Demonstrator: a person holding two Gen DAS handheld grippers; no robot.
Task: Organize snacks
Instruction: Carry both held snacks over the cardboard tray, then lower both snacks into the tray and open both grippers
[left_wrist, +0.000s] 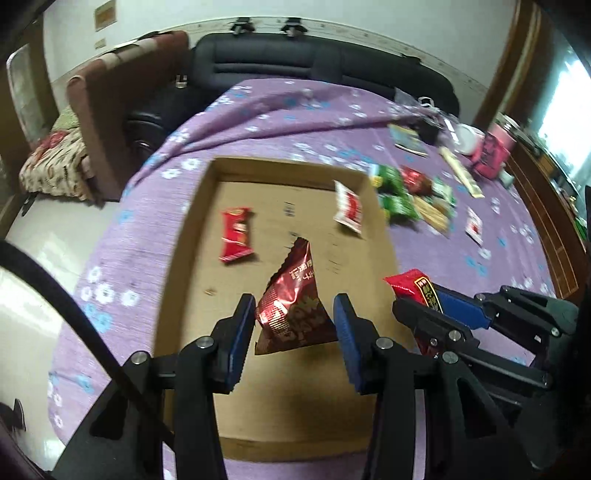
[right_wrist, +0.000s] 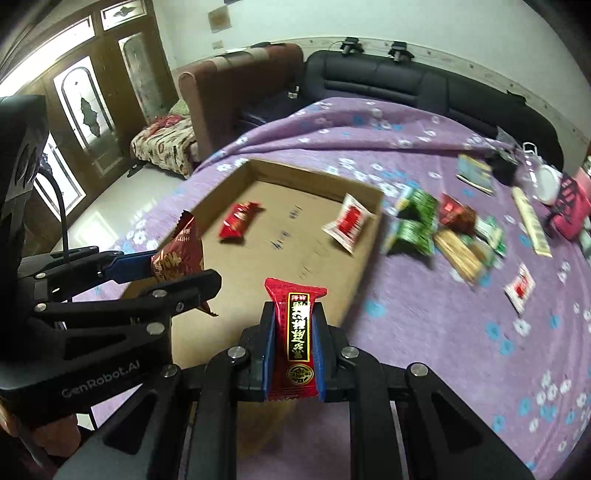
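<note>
Our left gripper clamps a dark-red foil pouch; right gripper clamps a red bar. Cardboard tray w/ 2 red pkts.

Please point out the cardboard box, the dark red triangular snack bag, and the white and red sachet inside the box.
cardboard box (left_wrist: 295, 417), left wrist view, bare floor
dark red triangular snack bag (left_wrist: 291, 306), left wrist view, middle
white and red sachet (right_wrist: 349, 222), right wrist view, centre

White wall, black sofa, brown armchair, glossy pale floor, wooden glazed doors.
</note>
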